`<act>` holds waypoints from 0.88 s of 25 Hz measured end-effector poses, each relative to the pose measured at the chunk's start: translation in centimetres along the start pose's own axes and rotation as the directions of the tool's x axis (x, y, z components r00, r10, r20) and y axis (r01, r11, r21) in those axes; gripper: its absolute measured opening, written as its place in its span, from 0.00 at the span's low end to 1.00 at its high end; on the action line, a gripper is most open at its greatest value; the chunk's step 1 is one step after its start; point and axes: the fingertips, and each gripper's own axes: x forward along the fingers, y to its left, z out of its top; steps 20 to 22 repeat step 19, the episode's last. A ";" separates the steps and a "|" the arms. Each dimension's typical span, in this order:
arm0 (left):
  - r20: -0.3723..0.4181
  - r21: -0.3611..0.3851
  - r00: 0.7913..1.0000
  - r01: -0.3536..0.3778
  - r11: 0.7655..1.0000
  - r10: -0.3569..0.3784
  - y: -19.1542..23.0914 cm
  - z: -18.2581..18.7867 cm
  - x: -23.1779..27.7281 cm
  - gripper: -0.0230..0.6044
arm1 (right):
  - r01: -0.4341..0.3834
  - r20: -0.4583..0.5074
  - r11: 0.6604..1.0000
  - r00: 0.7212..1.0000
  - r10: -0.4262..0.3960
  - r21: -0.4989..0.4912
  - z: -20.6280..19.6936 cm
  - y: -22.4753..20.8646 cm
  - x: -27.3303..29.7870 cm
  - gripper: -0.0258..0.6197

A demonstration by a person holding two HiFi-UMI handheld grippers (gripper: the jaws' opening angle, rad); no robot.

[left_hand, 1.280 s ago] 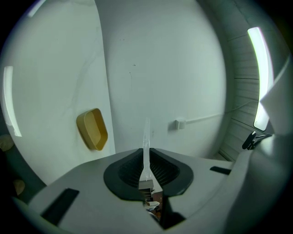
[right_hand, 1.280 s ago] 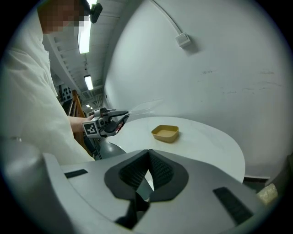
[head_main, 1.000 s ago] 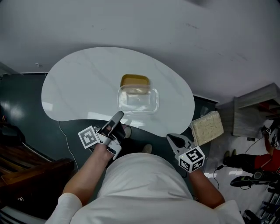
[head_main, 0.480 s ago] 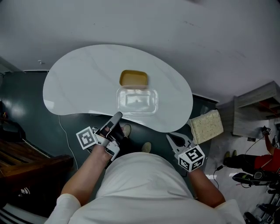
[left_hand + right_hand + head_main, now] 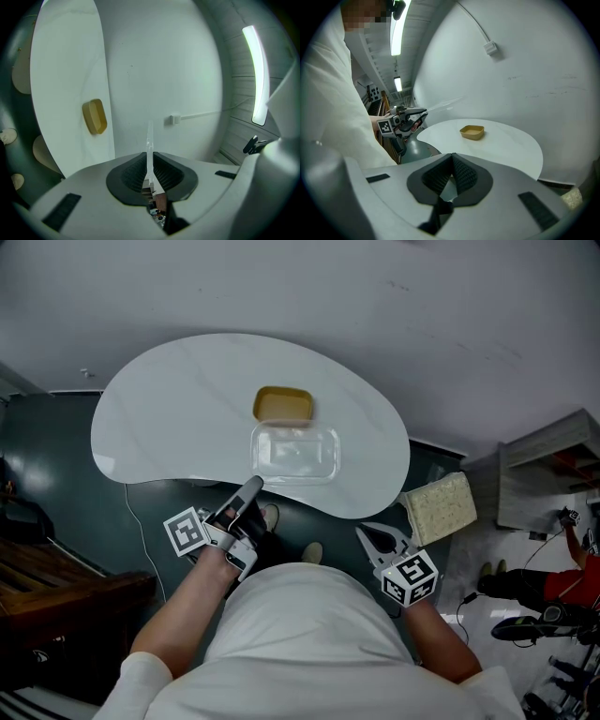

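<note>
The left claw [image 5: 251, 488] is clenched on the near rim of a clear rectangular plastic lid [image 5: 293, 451], probably because that thin edge is the only part narrow enough to pinch. The lid juts out flat ahead of the claw, over the white oval counter [image 5: 159, 418], just short of the shallow mustard-yellow plastic tray [image 5: 283, 405]. The right claw [image 5: 375, 538] is closed on nothing, well off to the side.
</note>
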 end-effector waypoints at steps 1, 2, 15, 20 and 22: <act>-0.001 0.000 1.000 -0.001 1.000 0.001 0.0 0.0 0.0 0.12 | 0.000 0.000 1.000 1.000 0.000 0.000 0.0 0.1 0.1 0.05; -0.002 -0.001 1.000 -0.002 1.000 0.002 0.1 0.0 0.0 0.12 | -0.001 0.000 1.000 1.000 0.001 -0.001 0.0 0.1 0.1 0.05; -0.010 -0.003 1.000 -0.015 1.000 0.015 0.5 -0.8 0.1 0.12 | -0.012 -0.006 1.000 1.000 0.012 -0.003 -1.0 0.5 0.0 0.05; -0.015 -0.003 1.000 -0.019 1.000 0.019 0.7 0.1 0.3 0.12 | -0.011 -0.011 1.000 1.000 0.011 0.000 -0.7 0.6 0.8 0.05; -0.015 -0.003 1.000 -0.019 1.000 0.019 0.7 0.1 0.3 0.12 | -0.011 -0.011 1.000 1.000 0.011 0.000 -0.7 0.6 0.8 0.05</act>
